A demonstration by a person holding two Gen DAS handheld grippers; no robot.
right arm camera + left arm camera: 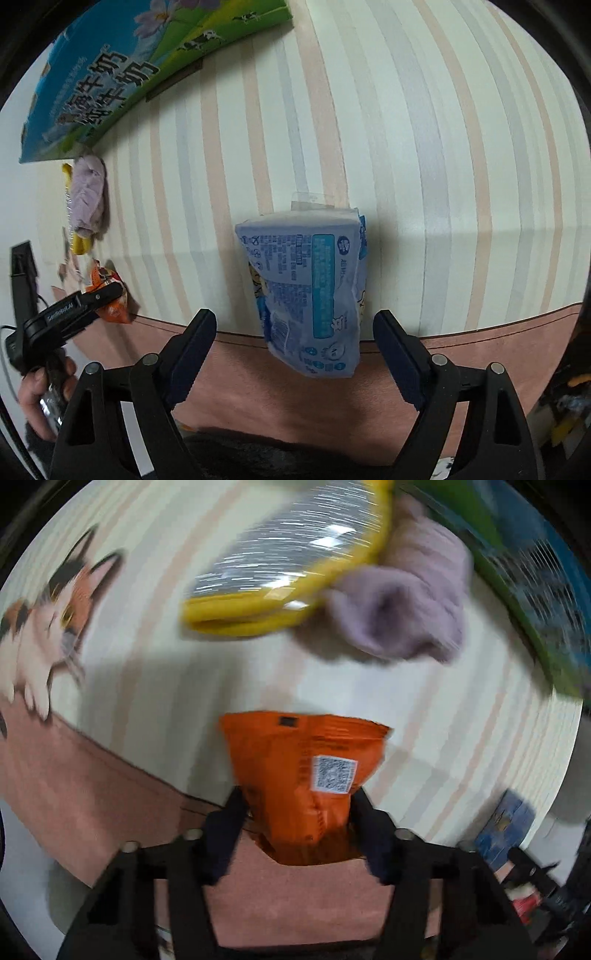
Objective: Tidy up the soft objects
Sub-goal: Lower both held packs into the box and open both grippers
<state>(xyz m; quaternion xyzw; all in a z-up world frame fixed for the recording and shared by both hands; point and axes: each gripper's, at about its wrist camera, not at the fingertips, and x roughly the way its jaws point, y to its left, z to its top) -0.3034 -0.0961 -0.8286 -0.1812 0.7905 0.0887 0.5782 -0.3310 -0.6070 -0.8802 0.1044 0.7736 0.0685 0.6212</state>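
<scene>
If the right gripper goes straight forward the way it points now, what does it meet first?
Probably the blue tissue pack: it lies directly ahead of the right gripper, between its open fingers, apparently not gripped. How far off it lies is unclear.

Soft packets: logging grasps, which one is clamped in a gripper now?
The orange packet, pinched by the left gripper. The blue packet lies free between the open right gripper.

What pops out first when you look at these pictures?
The bright orange packet, pinched in the left gripper over the striped cloth. Next, the pale blue tissue pack lying between the open fingers of the right gripper. A calico cat picture peeks in at the left.
</scene>
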